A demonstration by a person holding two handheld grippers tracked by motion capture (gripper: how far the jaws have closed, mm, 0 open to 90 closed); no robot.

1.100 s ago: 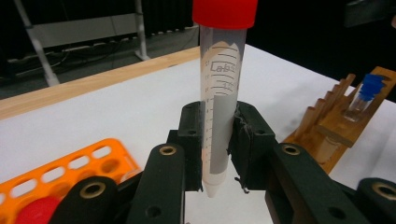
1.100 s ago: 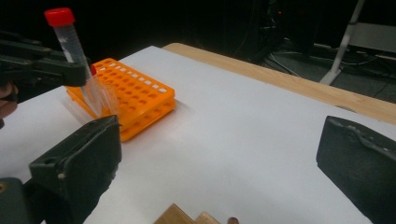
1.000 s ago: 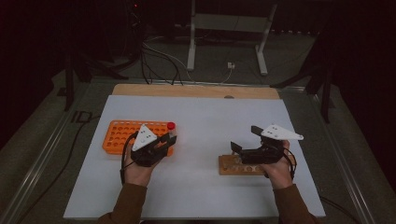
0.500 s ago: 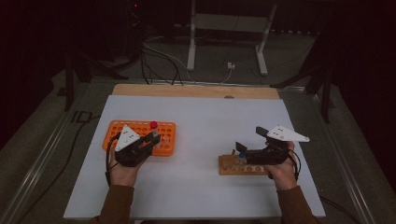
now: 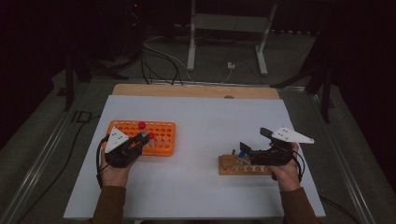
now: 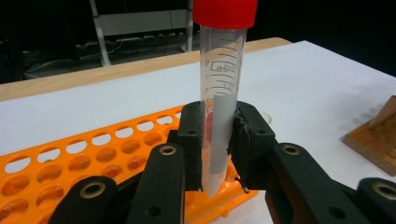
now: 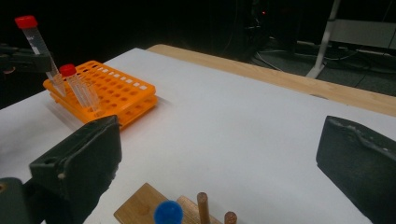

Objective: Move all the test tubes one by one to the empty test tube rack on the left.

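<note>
Left tool (image 6: pixel 217 154) gripping red-capped tube (image 6: pixel 223 93) printed "Lab", graduation marks, right tool (image 7: pixel 219 163) open over wooden block (image 5: pixel 243 165)

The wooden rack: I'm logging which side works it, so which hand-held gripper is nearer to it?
Right. The right hand-held gripper hangs open just over the wooden rack. The left hand-held gripper is far across the table, over the orange rack, holding a red-capped tube.

I see a clear glossy plastic tube (image 6: pixel 223 88), a bright orange plastic rack (image 5: pixel 161 135) beside it, and a matt wooden block (image 5: pixel 229 164).
</note>
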